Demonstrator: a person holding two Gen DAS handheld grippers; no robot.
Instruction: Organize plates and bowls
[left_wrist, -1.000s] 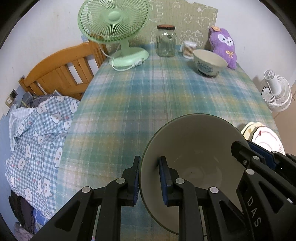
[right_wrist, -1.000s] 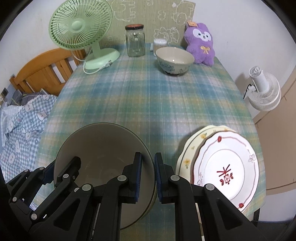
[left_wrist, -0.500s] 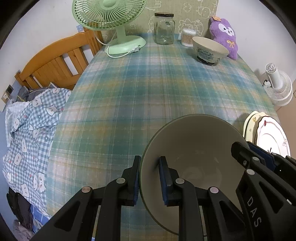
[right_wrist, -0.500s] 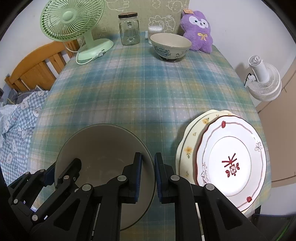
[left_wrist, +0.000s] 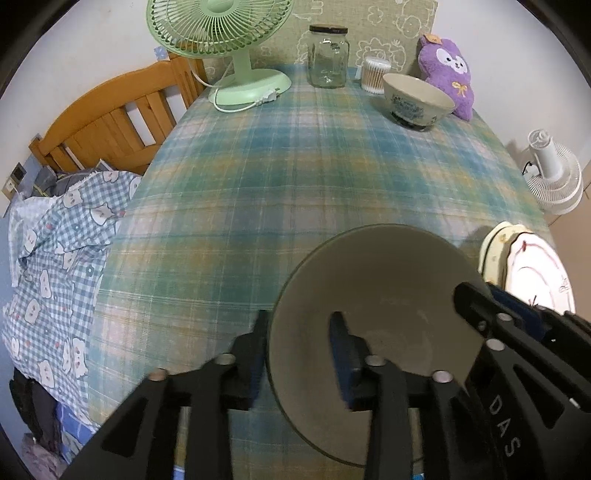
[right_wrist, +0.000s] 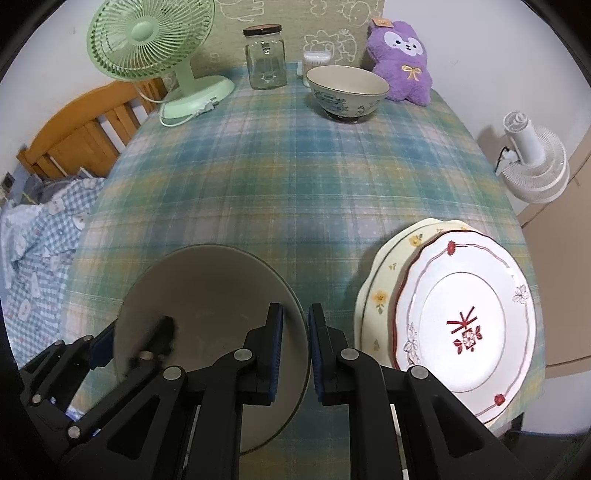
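**A:** Two grippers are working one bowl here. The big olive-grey bowl (left_wrist: 373, 306) is sitting near the front edge of the plaid tablecloth (left_wrist: 295, 155), just left of the stacked plates. The left gripper (left_wrist: 299, 354) is straddling the bowl's left rim, one pad outside and one inside, but the jaws are standing apart with a clear gap to the wall, so it's looking released to me. The right gripper (right_wrist: 295, 343) is pinching the right rim, pads nearly together with the thin edge between them, so that one is clenching the bowl.

**B:** Is that bowl feeling risky to anyone else?

**A:** Yeah. I'm guessing glazed ceramic: stiff, fairly heavy for a rim pinch, slick, and chipping easily if it's bumping anything. Being wide, it's going to want to tip away from a single grip point, so I'm thinking hold on deep over the rim, pads flat on both faces of the wall, and keep it level.

**B:** Where's it going?

**A:** Probably nesting with the patterned bowl (right_wrist: 347, 92) at the back, which is sitting by the glass jar (right_wrist: 266, 59) and the purple plush (right_wrist: 402, 62). The red-trimmed plate (right_wrist: 465, 328) is already resting on the yellow floral plate (right_wrist: 380, 295). Keep clear of that stack when lifting; it's sitting just beside the right jaw.
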